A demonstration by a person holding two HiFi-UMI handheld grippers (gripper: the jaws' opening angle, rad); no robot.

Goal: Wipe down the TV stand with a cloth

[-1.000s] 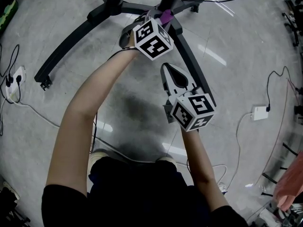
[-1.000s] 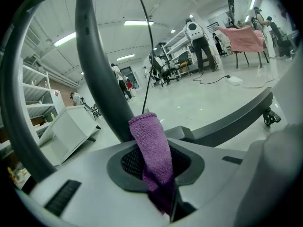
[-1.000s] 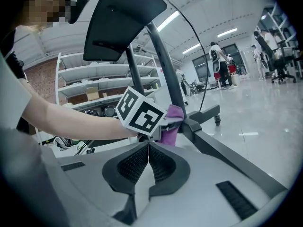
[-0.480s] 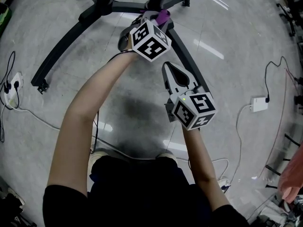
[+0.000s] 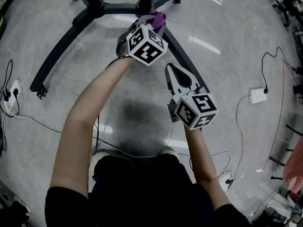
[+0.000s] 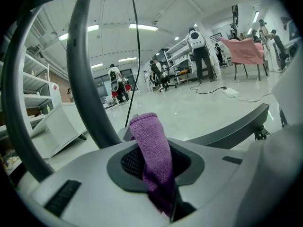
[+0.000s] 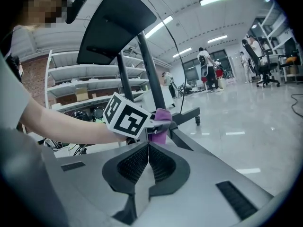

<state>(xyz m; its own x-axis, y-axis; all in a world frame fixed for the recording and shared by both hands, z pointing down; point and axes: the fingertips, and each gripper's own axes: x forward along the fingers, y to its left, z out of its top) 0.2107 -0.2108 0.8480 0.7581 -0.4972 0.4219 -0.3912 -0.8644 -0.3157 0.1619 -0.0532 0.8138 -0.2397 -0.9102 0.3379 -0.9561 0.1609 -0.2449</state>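
Observation:
The TV stand is black, with curved floor legs (image 5: 61, 46) and two upright posts (image 6: 83, 79). A purple cloth (image 5: 157, 19) is pressed on the base where the right leg (image 5: 184, 56) meets the post. My left gripper (image 5: 152, 22) is shut on this cloth (image 6: 152, 145), which sticks out past the jaws. My right gripper (image 5: 171, 70) hangs above the right leg, nearer the person, shut with nothing in it (image 7: 148, 148). In the right gripper view the left gripper's marker cube (image 7: 124, 116) and the cloth (image 7: 160, 122) lie straight ahead.
Cables and a power strip (image 5: 14, 88) lie on the grey floor at the left, and a white adapter (image 5: 258, 96) with a cord lies at the right. Shelving (image 6: 57, 122) stands beyond the stand. People, office chairs and a pink cover (image 6: 246, 48) are far off.
The left gripper with the purple cloth has slid a little along the stand's base by the post. The right gripper has kept its place over the right leg.

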